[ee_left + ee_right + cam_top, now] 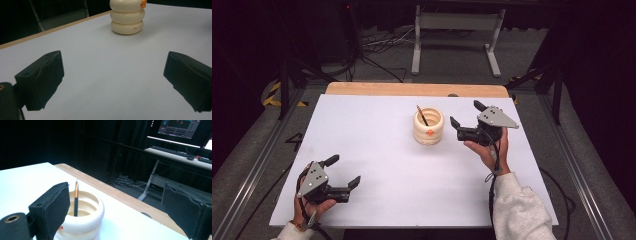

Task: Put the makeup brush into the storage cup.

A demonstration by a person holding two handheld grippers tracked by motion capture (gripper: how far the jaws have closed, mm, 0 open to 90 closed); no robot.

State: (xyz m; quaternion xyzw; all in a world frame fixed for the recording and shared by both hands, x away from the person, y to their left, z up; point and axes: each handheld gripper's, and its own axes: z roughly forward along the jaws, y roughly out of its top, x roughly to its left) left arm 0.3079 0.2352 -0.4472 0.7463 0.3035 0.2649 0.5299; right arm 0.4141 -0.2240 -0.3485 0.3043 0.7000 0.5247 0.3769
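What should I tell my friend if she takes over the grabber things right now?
Left gripper: open, holding nothing, low over the near left of the white table.
Right gripper: open, nothing between its jaws, just right of the cream ringed holder.
Pencil: standing tilted inside the holder, leaning on its rim.
Done: the pencil looks dropped in.
Left: probably just pull the right gripper away without bumping the holder.
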